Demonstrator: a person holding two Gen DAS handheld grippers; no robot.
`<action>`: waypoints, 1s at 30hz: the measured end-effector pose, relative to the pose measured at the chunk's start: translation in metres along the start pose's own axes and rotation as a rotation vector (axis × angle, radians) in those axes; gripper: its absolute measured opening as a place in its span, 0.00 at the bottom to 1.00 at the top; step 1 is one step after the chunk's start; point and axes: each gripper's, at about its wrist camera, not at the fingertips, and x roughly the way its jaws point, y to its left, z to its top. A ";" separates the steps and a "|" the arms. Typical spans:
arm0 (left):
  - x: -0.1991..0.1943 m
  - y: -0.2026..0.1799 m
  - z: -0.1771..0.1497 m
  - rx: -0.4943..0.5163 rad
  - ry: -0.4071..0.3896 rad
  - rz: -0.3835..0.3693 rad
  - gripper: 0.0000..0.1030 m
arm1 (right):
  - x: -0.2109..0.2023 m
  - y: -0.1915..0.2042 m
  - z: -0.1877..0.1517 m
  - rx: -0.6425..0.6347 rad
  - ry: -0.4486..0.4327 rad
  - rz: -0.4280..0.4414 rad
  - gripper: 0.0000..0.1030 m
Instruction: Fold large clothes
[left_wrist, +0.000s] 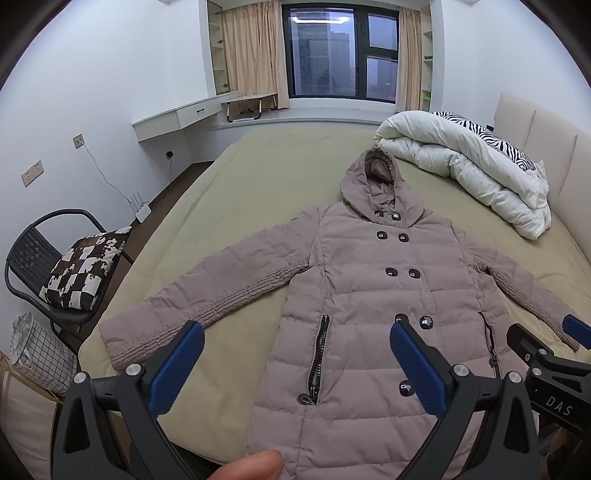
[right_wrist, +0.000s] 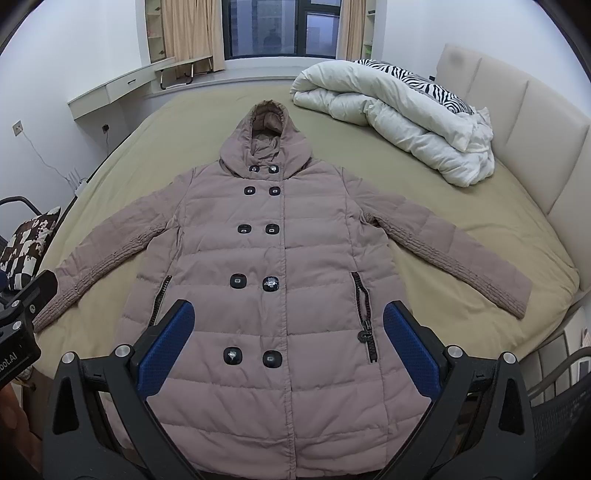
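A long taupe hooded puffer coat (left_wrist: 369, 295) lies flat, front up, on the bed (left_wrist: 258, 177), hood toward the window and both sleeves spread out to the sides. It also shows in the right wrist view (right_wrist: 288, 251). My left gripper (left_wrist: 297, 347) is open and empty, held above the coat's lower left part near the zip pocket. My right gripper (right_wrist: 288, 325) is open and empty above the coat's lower middle; its body also shows at the right edge of the left wrist view (left_wrist: 546, 369).
A rolled white duvet (right_wrist: 399, 122) with a zebra-print pillow lies at the bed's far right by the headboard (right_wrist: 517, 129). A black chair with a checked cushion (left_wrist: 85, 266) and a laundry basket (left_wrist: 37, 350) stand left of the bed.
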 end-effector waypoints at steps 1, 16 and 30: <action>0.001 0.000 -0.001 0.001 0.001 0.001 1.00 | 0.000 0.000 0.000 0.000 0.000 0.000 1.00; 0.001 0.000 -0.001 -0.001 0.001 0.000 1.00 | 0.001 0.000 -0.001 0.004 0.000 0.000 1.00; 0.001 -0.001 -0.001 0.000 0.003 0.001 1.00 | 0.001 -0.001 -0.001 0.004 0.002 0.004 1.00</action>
